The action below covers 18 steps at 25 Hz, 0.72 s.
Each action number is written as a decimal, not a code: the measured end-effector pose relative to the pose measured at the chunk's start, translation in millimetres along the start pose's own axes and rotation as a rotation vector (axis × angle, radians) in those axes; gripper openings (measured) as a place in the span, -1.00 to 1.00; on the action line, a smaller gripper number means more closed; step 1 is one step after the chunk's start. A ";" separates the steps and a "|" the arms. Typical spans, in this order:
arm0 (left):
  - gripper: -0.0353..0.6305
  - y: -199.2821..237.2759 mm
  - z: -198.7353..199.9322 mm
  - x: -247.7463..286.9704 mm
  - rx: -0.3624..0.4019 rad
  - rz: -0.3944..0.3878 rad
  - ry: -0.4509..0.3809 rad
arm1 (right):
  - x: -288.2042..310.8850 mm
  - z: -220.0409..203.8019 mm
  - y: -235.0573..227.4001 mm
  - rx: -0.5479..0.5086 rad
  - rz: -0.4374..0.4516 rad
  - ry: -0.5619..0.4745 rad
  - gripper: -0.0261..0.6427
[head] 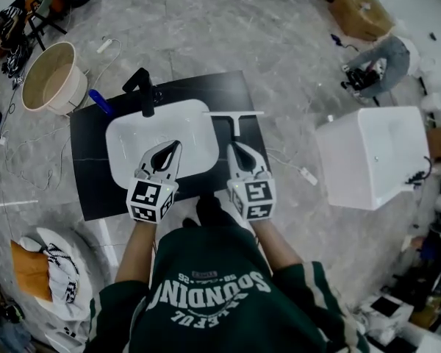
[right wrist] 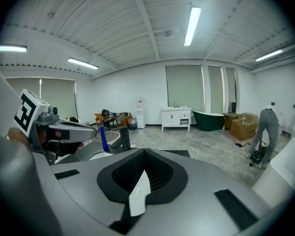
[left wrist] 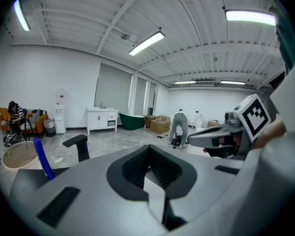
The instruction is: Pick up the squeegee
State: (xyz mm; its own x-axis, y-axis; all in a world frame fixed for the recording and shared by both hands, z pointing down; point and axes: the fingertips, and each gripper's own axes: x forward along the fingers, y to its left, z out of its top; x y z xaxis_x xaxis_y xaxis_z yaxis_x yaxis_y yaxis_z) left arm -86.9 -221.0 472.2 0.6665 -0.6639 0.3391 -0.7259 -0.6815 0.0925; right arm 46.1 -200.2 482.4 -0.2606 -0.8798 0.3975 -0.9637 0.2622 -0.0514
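The squeegee (head: pixel 235 118) lies on the black countertop (head: pixel 88 168) just right of the white sink basin (head: pixel 132 157), its pale blade across the far end and its dark handle pointing toward me. My right gripper (head: pixel 232 146) is shut and empty, its tip just short of the handle's near end. Over the basin's near part, my left gripper (head: pixel 177 145) is likewise shut with nothing in it. Neither gripper view shows the squeegee. In their own views, both the left gripper (left wrist: pixel 148 154) and the right gripper (right wrist: pixel 144 154) have their jaws together.
A black faucet (head: pixel 143 90) and a blue tool (head: pixel 101 102) stand at the basin's far side. A beige bucket (head: pixel 51 76) sits at the far left, a white tub (head: pixel 371 157) at the right. A person (head: pixel 382 61) crouches on the floor beyond it, near cardboard boxes (head: pixel 360 13).
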 end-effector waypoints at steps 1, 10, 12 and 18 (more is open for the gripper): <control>-0.89 0.0 -0.4 5.2 -0.002 -0.005 0.005 | 2.5 -0.2 -4.0 0.004 -0.002 0.002 -0.92; -0.89 1.2 -5.9 38.7 -0.020 -0.028 0.047 | 17.5 -2.4 -28.1 0.017 -0.004 -0.004 -0.91; -0.89 1.8 -9.5 42.4 -0.026 -0.030 0.055 | 21.1 -7.3 -30.1 0.015 -0.005 0.003 -0.88; -0.89 2.0 -17.0 50.3 -0.040 -0.038 0.079 | 27.4 -19.8 -37.0 0.036 -0.023 0.031 -0.49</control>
State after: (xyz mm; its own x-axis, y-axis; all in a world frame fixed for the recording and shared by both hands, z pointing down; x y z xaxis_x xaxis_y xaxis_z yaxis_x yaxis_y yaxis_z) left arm -57.8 -250.5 505.4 0.6792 -0.6104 0.4076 -0.7078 -0.6917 0.1434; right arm 75.7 -226.1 513.3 -0.2368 -0.8728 0.4268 -0.9710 0.2272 -0.0742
